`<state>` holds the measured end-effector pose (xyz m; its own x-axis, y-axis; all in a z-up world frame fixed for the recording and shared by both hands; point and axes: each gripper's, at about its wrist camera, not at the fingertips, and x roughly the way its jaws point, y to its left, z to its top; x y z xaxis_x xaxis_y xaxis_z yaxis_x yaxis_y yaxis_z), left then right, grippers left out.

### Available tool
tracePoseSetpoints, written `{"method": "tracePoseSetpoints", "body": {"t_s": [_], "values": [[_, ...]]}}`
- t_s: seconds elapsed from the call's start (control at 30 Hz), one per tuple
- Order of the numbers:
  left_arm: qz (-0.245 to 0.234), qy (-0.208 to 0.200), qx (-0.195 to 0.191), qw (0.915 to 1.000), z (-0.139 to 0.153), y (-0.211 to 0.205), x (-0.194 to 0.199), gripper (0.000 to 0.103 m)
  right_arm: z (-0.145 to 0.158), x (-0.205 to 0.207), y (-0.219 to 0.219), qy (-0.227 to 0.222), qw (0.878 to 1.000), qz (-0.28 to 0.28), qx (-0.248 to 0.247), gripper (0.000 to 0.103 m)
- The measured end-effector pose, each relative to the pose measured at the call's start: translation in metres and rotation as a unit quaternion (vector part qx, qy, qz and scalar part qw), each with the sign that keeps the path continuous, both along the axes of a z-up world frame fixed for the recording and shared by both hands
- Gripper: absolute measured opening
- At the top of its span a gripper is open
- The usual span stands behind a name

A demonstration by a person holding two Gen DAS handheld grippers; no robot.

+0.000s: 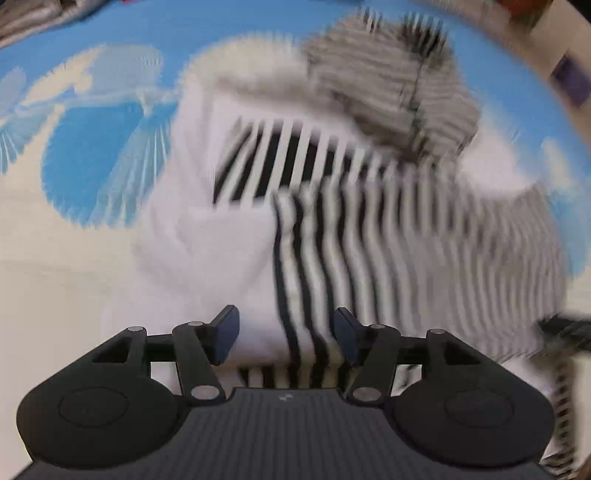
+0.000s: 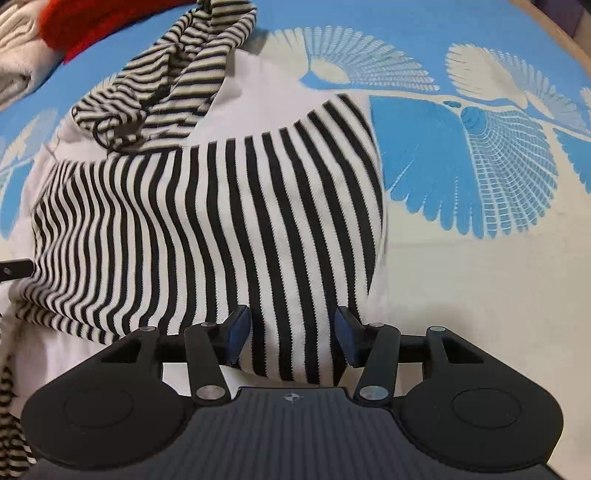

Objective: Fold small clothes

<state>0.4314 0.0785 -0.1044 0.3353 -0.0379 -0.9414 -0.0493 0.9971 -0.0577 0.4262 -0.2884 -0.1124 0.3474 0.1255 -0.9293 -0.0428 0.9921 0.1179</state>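
Both claws hang parted above a black-and-white striped knit garment [image 2: 207,221] spread on a blue-and-cream bird-print bedsheet [image 2: 480,258]. The left claw [image 1: 286,338] and right claw [image 2: 291,338] each straddle the striped hem without pinching it. A red cloth [image 2: 92,26] lies toward the sheet's far edge.

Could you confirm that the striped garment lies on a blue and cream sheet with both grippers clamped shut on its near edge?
Not quite: the grippers are open, not clamped shut. In the right wrist view the right gripper has its fingers spread apart over the striped garment; the left wrist view shows the same for the left gripper. The garment does lie on the blue and cream sheet.
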Motion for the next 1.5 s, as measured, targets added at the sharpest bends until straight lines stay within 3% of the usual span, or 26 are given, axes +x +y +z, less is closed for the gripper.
{"method": "tracePoseSetpoints", "body": {"t_s": [0.1,0.27,0.33,0.43,0.53,0.67,0.8,1.2,1.5], "values": [[0.003,-0.01,0.06,0.9982,0.015,-0.021,-0.001,0.062,0.015,-0.001,0.011,-0.033,0.999,-0.007,-0.022,0.053],[0.006,-0.083,0.008,0.9965,0.069,-0.037,-0.007,0.066,0.058,-0.005,0.027,-0.134,0.99,-0.034,0.011,0.053],[-0.007,-0.102,0.013,0.9947,0.08,-0.045,-0.012,0.068,0.071,-0.007,0.036,-0.164,0.986,-0.037,0.022,0.053],[-0.051,-0.12,0.053,0.9901,0.081,-0.059,-0.022,0.082,0.082,-0.013,0.052,-0.189,0.981,-0.017,0.024,0.054],[-0.043,-0.109,0.086,0.9894,0.069,-0.058,-0.019,0.082,0.086,-0.017,0.064,-0.198,0.98,0.01,0.013,0.055],[0.009,-0.101,0.065,0.9927,0.073,-0.034,-0.005,0.082,0.087,-0.017,0.066,-0.196,0.98,-0.001,0.008,0.055],[0.047,-0.124,0.048,0.99,0.094,-0.022,-0.003,0.085,0.083,-0.015,0.065,-0.188,0.982,-0.015,0.014,0.055],[0.05,-0.144,0.078,0.9852,0.097,-0.031,0.001,0.086,0.078,-0.013,0.067,-0.187,0.982,-0.01,-0.007,0.055],[0.057,-0.147,0.061,0.9856,0.099,-0.031,0.0,0.086,0.077,-0.014,0.072,-0.192,0.981,-0.004,-0.034,0.055]]}}
